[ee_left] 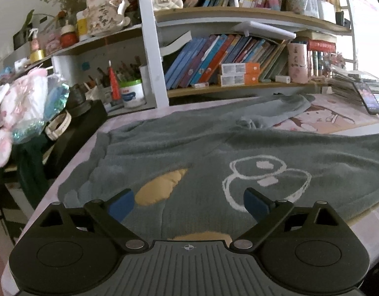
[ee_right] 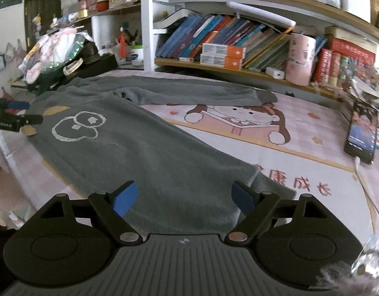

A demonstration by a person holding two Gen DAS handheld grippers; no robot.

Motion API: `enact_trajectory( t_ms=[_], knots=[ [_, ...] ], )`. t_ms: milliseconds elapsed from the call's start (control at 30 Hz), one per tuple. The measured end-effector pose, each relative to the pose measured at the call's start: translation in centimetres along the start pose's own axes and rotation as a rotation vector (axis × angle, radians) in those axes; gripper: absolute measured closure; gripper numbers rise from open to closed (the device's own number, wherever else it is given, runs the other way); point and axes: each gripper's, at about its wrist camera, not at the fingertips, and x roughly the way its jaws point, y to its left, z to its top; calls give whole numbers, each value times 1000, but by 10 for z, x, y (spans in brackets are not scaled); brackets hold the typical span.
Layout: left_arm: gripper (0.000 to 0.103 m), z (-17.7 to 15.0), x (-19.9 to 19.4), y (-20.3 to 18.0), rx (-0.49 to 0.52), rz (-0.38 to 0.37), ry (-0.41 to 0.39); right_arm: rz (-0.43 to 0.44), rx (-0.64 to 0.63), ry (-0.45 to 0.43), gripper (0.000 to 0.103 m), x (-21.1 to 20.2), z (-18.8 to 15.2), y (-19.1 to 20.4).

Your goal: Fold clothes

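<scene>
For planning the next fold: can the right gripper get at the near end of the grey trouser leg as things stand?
Probably yes. The right gripper is open just above the leg's end of the grey trousers, and nothing lies between them.

Grey fleece trousers, child-sized look, soft napped fabric. Spread flat across pink cartoon-printed desk mat, legs splayed in a V: one leg toward the near edge, the other lying along the back by the bookshelf. White outline motif and tan patches near the waist end. Unfolded, slightly rumpled at the crotch.
</scene>
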Motion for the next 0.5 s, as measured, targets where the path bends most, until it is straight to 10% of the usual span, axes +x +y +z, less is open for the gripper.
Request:
enact_trajectory(
  t_ms=[500],
  knots=[
    [2,34,40,20,24,19,16,101,-93,49,20,40,52,-24]
  ],
)
